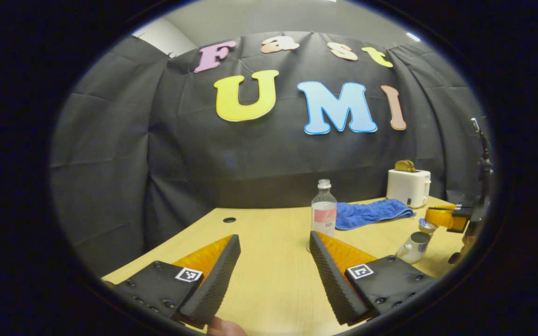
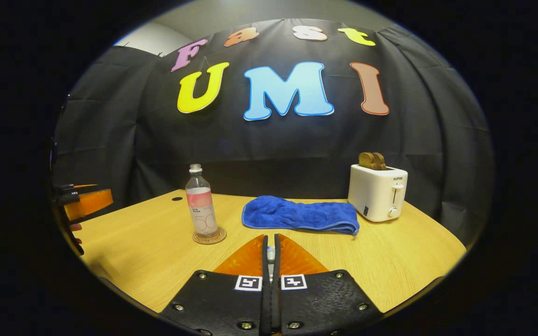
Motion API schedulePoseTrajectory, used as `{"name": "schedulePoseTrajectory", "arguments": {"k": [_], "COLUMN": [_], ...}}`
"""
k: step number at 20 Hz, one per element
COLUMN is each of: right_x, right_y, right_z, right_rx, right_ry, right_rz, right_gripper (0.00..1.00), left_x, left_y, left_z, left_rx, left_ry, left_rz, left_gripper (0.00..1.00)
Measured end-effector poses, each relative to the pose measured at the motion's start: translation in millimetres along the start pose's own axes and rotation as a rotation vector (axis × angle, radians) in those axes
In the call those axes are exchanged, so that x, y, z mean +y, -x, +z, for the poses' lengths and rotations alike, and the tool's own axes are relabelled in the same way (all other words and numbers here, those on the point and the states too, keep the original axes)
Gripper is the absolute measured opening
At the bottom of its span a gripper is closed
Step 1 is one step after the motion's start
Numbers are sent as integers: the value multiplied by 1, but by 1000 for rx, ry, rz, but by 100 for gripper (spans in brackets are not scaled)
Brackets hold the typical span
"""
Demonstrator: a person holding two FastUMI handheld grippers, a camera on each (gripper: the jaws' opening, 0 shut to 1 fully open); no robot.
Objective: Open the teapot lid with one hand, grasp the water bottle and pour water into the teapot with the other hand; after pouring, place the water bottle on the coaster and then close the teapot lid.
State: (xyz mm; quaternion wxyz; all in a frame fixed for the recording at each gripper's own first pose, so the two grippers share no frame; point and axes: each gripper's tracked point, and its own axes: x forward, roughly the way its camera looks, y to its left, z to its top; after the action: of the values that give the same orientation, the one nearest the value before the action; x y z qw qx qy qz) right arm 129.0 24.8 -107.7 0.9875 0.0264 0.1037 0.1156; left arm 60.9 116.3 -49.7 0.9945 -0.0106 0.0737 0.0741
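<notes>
Left gripper is hanging with jaws spread wide and empty, low over the counter. Water bottle is standing upright on the coaster. Right gripper is pinched nearly closed on something small and pale, likely the lid, raised above the teapot.

Judgement: pouring looks done; lid closing is in hand. Lower it straight and level over the opening, releasing only once seated.

Blue towel and toaster are lying well behind, not obstructing.
</notes>
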Motion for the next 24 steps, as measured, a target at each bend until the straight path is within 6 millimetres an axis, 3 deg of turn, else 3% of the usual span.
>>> {"name": "schedulePoseTrajectory", "arguments": {"k": [6,21,24], "right_x": [3,5,6], "right_y": [-8,-12,-12], "right_z": [-12,-33,-32], "right_rx": [10,21,22], "right_ry": [6,-6,16], "right_rz": [-7,-25,-37], "right_gripper": [1,1,1], "left_x": [-7,-31,-37], "left_y": [14,8,10], "left_z": [-3,-9,-2], "left_rx": [-1,19,1], "left_ry": [26,26,26], "left_rz": [-7,-37,-41], "left_gripper": [100,100,100]}}
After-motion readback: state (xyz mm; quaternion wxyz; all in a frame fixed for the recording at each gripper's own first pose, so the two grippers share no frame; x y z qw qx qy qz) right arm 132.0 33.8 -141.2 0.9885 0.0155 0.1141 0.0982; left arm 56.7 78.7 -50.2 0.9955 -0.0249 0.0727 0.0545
